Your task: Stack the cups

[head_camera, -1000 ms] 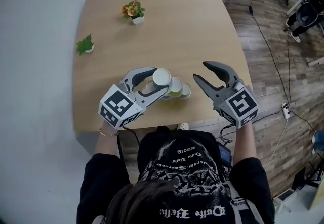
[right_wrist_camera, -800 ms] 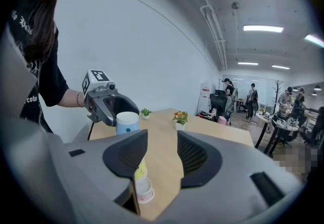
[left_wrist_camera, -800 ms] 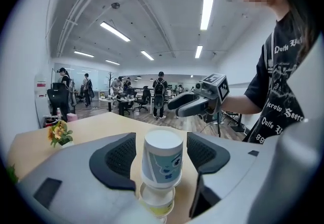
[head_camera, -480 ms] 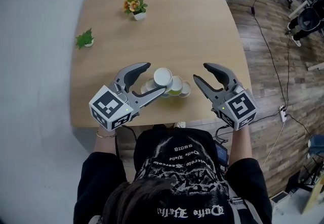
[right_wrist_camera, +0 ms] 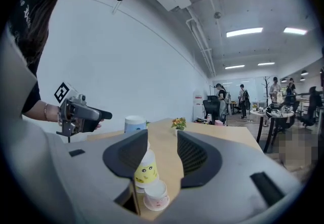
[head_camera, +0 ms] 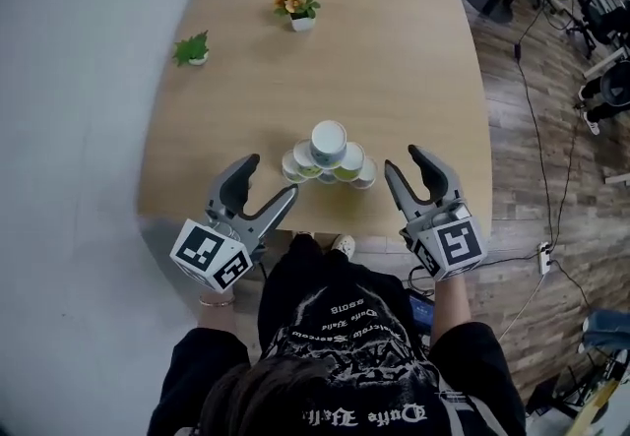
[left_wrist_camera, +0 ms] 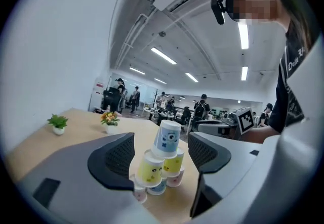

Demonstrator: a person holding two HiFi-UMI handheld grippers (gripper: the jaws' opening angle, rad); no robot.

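Pale wood forms the worktop (head_camera: 394, 60), and the cups (head_camera: 328, 160) are found near its front edge, built into a pyramid of upside-down cups with their long axes upright.

Just behind that edge the left gripper (head_camera: 268, 180) is held with its jaws spread wide; nothing is pressed by its pads, and the pyramid is only framed in the gap, ahead of the jaws and apart from them. The right gripper (head_camera: 406, 160) is held part-open and likewise empty, with the right side of the pyramid seen beyond its jaws.

The relation that matters is judged to be this: the pyramid lies straight ahead and between the two grippers, slightly right of the left one and slightly left of the right one, and neither is clearly the nearer. The stacking is judged to be finished, since no loose cup is seen on the worktop.

The pyramid is crowned by a single blue cup (left_wrist_camera: 167, 138), which rests on two yellow cups (left_wrist_camera: 150, 169); pink and pale cups make up the bottom row.

Well apart, at the far end, an orange flowering plant (head_camera: 297, 3) and a small green plant (head_camera: 192, 49) are set.

Cartoon faces are printed on the cups, but no brand or words can be read there. Gothic lettering on the person's black shirt cannot be read with confidence.
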